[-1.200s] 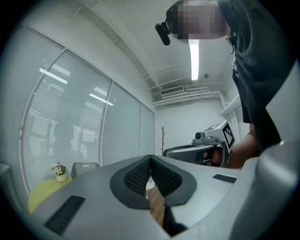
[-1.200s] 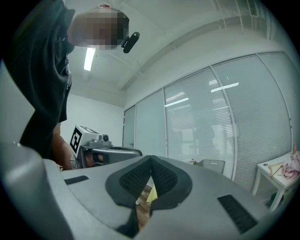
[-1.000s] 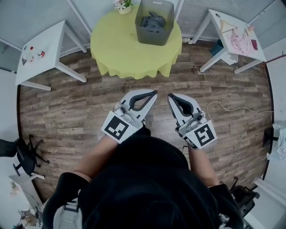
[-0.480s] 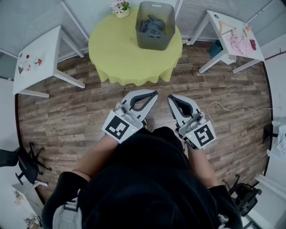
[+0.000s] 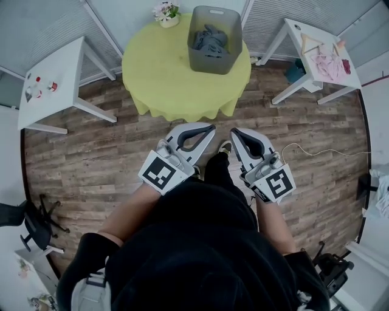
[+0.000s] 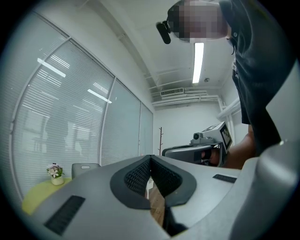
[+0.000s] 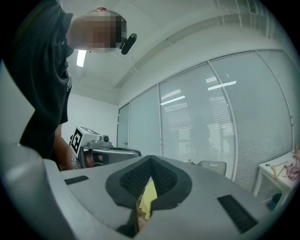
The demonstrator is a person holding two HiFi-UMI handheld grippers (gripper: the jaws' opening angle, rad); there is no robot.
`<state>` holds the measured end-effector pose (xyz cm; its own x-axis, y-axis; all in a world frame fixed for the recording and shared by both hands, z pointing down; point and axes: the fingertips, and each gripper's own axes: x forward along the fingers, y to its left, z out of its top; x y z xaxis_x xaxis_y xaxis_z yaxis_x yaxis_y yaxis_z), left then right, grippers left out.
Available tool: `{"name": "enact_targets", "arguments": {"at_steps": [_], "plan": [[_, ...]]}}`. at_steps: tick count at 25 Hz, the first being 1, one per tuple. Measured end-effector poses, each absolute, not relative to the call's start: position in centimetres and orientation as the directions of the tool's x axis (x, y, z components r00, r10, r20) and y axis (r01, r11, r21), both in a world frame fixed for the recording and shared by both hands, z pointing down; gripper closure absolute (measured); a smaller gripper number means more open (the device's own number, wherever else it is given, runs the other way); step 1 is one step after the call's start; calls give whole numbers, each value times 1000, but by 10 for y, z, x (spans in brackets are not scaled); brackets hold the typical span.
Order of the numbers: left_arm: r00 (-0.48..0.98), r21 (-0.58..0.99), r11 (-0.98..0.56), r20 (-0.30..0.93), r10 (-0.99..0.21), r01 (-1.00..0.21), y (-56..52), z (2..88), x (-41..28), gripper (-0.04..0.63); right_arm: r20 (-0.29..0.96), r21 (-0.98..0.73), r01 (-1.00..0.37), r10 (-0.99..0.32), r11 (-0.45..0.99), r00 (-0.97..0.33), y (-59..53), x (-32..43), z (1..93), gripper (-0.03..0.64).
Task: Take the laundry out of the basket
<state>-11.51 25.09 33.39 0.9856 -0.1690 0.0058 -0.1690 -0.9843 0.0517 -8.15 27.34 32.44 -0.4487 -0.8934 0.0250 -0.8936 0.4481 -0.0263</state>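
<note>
A grey basket (image 5: 211,53) stands at the far side of a round yellow-covered table (image 5: 170,73), with dark grey laundry (image 5: 210,37) heaped inside. Both grippers are held level in front of the person, well short of the table. My left gripper (image 5: 209,127) is shut with nothing in it, its pads meeting at the tip (image 6: 150,158). My right gripper (image 5: 234,132) beside it is shut and empty too (image 7: 151,158). The basket (image 6: 85,168) shows small and far off in the left gripper view, and likewise the basket (image 7: 211,165) in the right gripper view.
A small flower pot (image 5: 165,12) sits on the table left of the basket. A white side table (image 5: 51,82) stands at the left, another white table (image 5: 319,51) with a pink garment and a hanger at the right. Wooden floor and the person's shoe (image 5: 225,147) lie between.
The table and basket have drifted slightly nearer as the person steps forward, and a shoe now shows between the grippers. Both grippers stay shut and side by side.
</note>
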Motion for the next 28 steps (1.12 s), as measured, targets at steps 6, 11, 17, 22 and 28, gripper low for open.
{"name": "enact_targets", "arguments": {"at_steps": [6, 11, 17, 22, 28], "plan": [[985, 58, -984, 12, -171, -171, 233, 336, -97, 589, 30, -26, -882, -881, 471, -471, 254, -64, 329, 595], [979, 45, -978, 27, -201, -202, 207, 340, -81, 589, 22, -23, -873, -872, 488, -488, 226, -45, 332, 595], [972, 46, -971, 43, -233, -235, 177, 342, -59, 589, 22, -12, -863, -863, 505, -505, 194, -21, 329, 595], [960, 45, -960, 52, -274, -277, 147, 335, -32, 589, 33, -10, -857, -857, 514, -514, 166, 5, 328, 595], [951, 40, -951, 54, -305, -308, 122, 331, -3, 589, 28, -21, -847, -846, 531, -532, 141, 34, 327, 595]]}}
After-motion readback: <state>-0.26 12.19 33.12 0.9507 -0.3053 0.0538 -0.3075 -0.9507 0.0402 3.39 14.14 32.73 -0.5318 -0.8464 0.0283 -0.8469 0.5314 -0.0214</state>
